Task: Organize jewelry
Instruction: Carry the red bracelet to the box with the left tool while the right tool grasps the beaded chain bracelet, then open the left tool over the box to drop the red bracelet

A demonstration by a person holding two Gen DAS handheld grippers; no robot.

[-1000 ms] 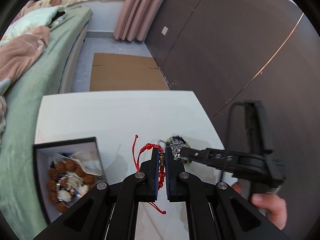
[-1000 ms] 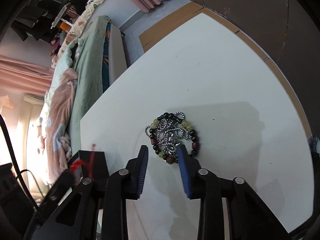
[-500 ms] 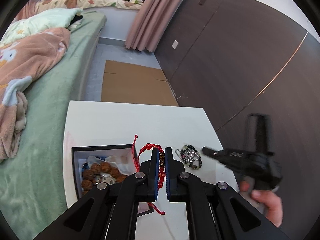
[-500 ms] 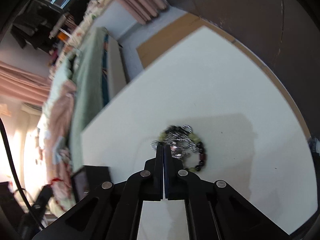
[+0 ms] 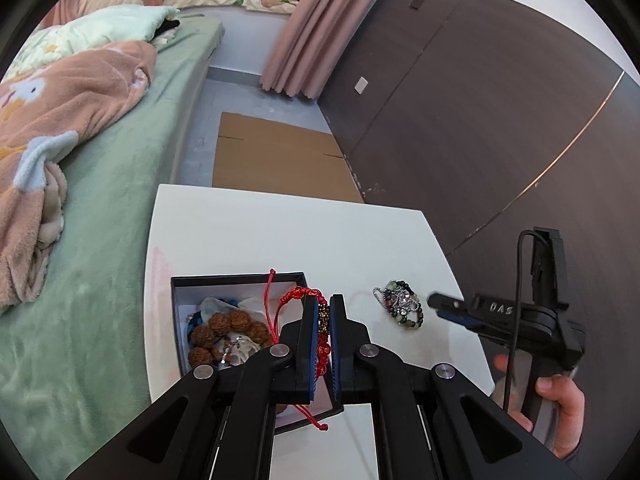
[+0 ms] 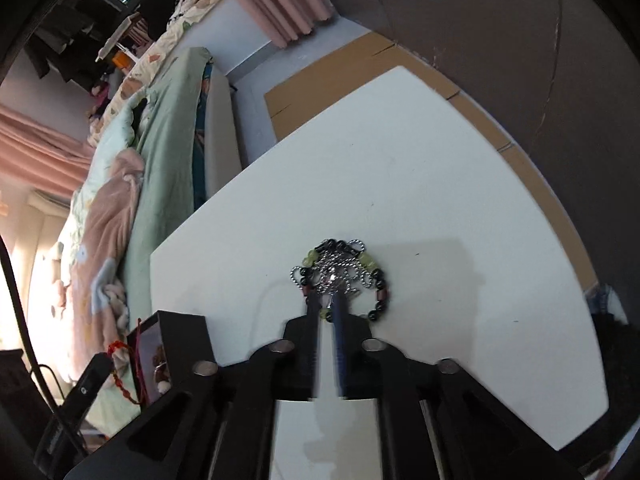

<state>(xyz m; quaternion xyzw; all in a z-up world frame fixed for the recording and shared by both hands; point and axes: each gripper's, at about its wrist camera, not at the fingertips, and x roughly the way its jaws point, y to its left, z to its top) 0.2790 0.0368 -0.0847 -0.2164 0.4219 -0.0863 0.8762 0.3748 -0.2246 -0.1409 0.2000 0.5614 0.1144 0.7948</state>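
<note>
Two tongs: both loaded.
Left tongs: clamped on red cord bracelet, now above the jewelry box.
Right tongs: newly closed on beaded bracelet, on the table; boxing seems next.

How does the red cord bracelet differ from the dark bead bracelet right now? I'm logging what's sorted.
The red cord bracelet hangs clamped in the left gripper above the black box; the dark bead bracelet lies on the white table, tangled with a silver chain. The first is knotted red cord; the second is dark and pale green beads. Neither is boxed.
</note>
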